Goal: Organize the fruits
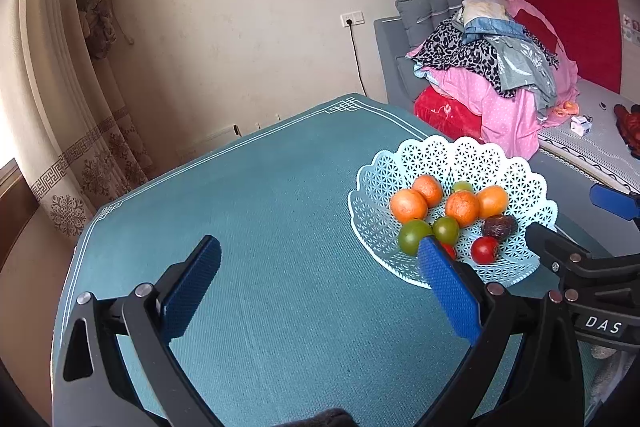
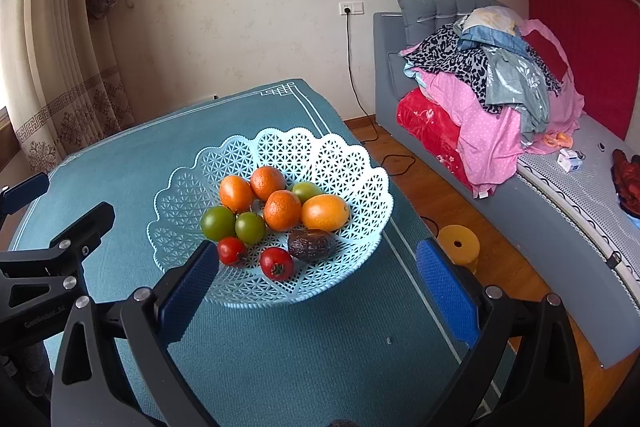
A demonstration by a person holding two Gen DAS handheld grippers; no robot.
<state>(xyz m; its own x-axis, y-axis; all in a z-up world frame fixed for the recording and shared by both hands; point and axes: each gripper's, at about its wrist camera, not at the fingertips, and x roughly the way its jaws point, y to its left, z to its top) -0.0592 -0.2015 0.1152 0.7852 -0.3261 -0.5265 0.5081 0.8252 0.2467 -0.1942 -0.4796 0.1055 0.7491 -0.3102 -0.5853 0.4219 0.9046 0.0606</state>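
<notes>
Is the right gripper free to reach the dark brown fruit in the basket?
Probably yes: the right gripper is open, and the dark brown fruit lies uncovered near the basket front.

- The left gripper (image 1: 320, 279) hangs over the teal tablecloth (image 1: 260, 211), jaws wide apart and holding nothing.
- Just right of it stands a pale blue lattice basket (image 1: 516, 171) with oranges (image 1: 409, 205), green fruits (image 1: 414, 236), a red tomato (image 1: 484, 249) and a dark fruit (image 1: 499, 226).
- The right gripper (image 1: 576, 223) is at the right edge, by the basket rim.

Left hand-held gripper (image 1: 320, 267) and right hand-held gripper (image 2: 320, 267) — both spread wide, holding nothing.
</notes>
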